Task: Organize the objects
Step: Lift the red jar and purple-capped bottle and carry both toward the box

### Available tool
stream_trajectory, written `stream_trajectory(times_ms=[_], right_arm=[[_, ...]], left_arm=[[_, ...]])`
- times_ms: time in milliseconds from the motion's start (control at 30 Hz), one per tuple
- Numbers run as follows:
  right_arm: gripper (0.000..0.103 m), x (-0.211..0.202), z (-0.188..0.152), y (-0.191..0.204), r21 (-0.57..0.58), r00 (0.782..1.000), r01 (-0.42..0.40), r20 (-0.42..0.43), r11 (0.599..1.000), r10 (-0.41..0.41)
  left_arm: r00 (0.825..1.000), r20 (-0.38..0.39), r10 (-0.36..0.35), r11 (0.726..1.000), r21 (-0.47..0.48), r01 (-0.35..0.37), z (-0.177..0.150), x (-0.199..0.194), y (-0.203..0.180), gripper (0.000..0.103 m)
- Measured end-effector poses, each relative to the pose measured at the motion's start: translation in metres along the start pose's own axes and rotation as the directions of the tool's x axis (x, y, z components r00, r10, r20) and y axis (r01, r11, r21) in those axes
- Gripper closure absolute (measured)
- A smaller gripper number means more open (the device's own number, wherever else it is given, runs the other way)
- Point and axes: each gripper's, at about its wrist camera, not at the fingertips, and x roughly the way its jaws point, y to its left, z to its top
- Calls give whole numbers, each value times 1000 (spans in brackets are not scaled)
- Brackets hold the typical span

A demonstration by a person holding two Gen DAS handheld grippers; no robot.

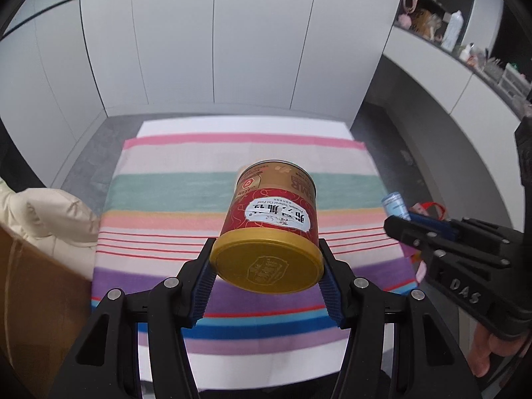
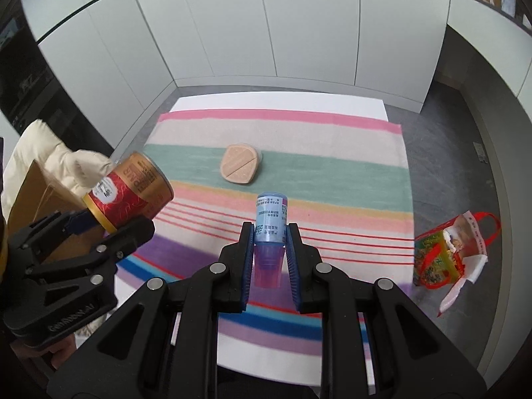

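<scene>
My left gripper (image 1: pixel 266 256) is shut on a red and gold can (image 1: pixel 272 229) with a gold lid, held tilted above the striped cloth (image 1: pixel 166 193). The can also shows in the right wrist view (image 2: pixel 129 189), at the left with the left gripper (image 2: pixel 103 229). My right gripper (image 2: pixel 270 232) is shut on a blue bottle (image 2: pixel 270 221) with a purple cap, held above the cloth (image 2: pixel 349 173). The right gripper (image 1: pixel 415 229) shows at the right of the left wrist view, with the bottle's end (image 1: pixel 394 204) sticking out. A peach-coloured flat case (image 2: pixel 239 164) lies on the cloth's green stripe.
A cardboard box (image 1: pixel 36 299) with a cream padded cloth (image 1: pixel 43 216) on it stands at the left of the table. A red and green gift bag (image 2: pixel 449 252) lies on the grey floor at the right. White cabinet doors (image 1: pixel 216 33) stand behind. A cluttered shelf (image 1: pixel 459 40) is at the far right.
</scene>
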Motion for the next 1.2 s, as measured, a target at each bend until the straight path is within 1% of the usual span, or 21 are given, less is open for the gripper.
stream_trajectory(times_ms=[100, 167, 233, 300, 500, 600, 667, 800, 967, 1000, 1200], right_arm=[[83, -23, -7, 2, -14, 1000, 7, 12, 1000, -7], [83, -35, -12, 3, -7, 1000, 4, 23, 1000, -4], [83, -46, -17, 7, -18, 999, 13, 37, 1000, -12], [83, -54, -21, 10, -29, 998, 27, 49, 999, -26], [83, -67, -22, 28, -61, 997, 18, 82, 998, -13], [83, -64, -20, 41, -96, 995, 36, 101, 995, -26], [83, -57, -21, 48, -107, 994, 49, 98, 993, -39], [83, -45, -19, 64, -114, 997, 35, 70, 993, -28], [83, -46, -13, 97, -171, 995, 16, 102, 985, 2], [83, -44, -11, 103, -179, 995, 2, 100, 984, 16], [83, -34, -7, 132, -208, 995, -21, 95, 978, 41]], left_arm=[[999, 42, -4, 1000, 10, 3, -5, -27, -6, 46], [997, 80, 10, 1000, 29, -13, -9, -44, -9, 46], [995, 102, 10, 999, 35, -14, -13, -53, -9, 46], [994, 113, 7, 1000, 29, -10, -18, -59, -7, 46], [992, 128, 11, 1000, 8, -12, -30, -73, 5, 46], [992, 126, 13, 1000, -4, -13, -35, -77, 16, 46], [991, 130, 29, 1000, 0, -29, -38, -79, 25, 46], [990, 128, 52, 998, -23, -50, -41, -81, 46, 46], [987, 133, 93, 994, -62, -85, -48, -87, 76, 46], [986, 133, 99, 993, -71, -90, -49, -88, 82, 46], [981, 134, 140, 983, -135, -122, -58, -98, 119, 46]])
